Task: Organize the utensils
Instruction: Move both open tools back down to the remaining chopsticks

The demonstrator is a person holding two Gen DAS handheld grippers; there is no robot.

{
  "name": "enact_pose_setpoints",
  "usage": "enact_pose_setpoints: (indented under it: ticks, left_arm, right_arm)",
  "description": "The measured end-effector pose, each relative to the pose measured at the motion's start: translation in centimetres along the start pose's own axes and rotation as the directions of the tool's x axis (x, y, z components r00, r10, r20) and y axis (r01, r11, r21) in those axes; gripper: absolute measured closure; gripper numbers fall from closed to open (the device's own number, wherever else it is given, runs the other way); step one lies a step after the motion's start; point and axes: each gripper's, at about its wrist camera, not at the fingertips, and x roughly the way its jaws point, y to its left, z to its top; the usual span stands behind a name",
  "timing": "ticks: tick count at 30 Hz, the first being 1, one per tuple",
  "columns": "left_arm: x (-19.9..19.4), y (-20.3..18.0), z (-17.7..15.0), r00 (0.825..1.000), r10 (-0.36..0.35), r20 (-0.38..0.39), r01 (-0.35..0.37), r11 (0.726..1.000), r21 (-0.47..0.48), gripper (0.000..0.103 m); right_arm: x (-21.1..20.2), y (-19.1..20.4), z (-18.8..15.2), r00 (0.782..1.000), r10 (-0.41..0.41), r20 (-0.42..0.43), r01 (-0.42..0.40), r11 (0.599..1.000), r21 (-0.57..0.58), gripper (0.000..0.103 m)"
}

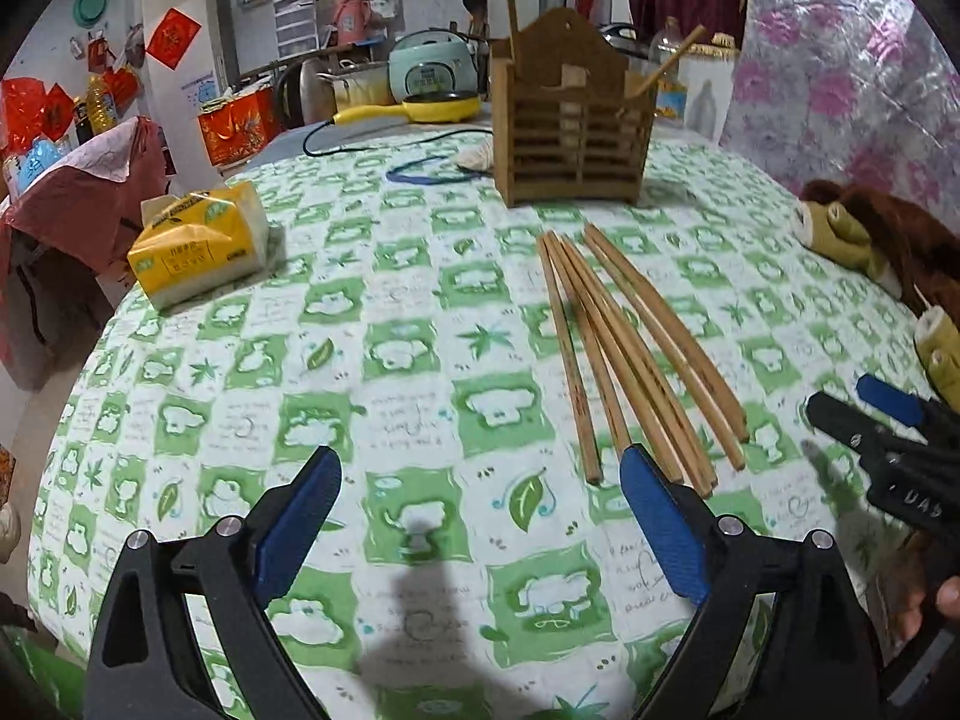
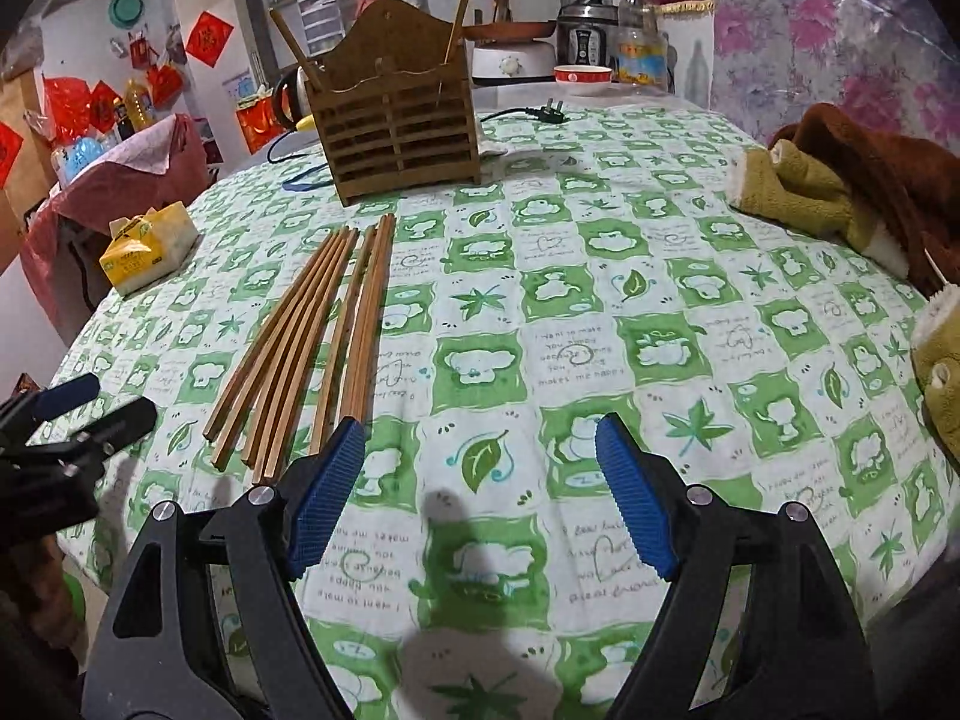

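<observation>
Currently, the left gripper (image 1: 480,516) and right gripper (image 2: 480,492) are both hovering spread wide over the counter's green-and-white patterned cloth (image 2: 600,300), pinching nothing. Thin brown wooden chopsticks (image 2: 324,342) are lying loose in a fanned bundle just in front of the slatted brown wooden utensil holder (image 2: 399,132), which is already holding 2 sticks upright.

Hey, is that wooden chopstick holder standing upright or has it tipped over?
Upright. The holder sits flat on the tablecloth, two chopsticks leaning out of its top.
</observation>
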Motion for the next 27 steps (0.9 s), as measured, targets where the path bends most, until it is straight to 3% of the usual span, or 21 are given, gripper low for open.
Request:
enact_pose_setpoints:
  ticks: [16,27]
  left_arm:
    - [3.0,-1.2,-0.4,0.997,0.002,-0.072,0.000,0.999,0.034,0.011]
    - [4.2,-1.1,-0.2,0.995,-0.023,-0.098,0.025,0.999,0.022,0.018]
  right_arm:
    - [0.2,-0.2,-0.3,1.000,0.002,-0.007,-0.002,1.000,-0.009,0.026]
    - [-0.2,-0.2,0.0,1.000,0.006,0.003,-0.006,1.000,-0.011,0.026]
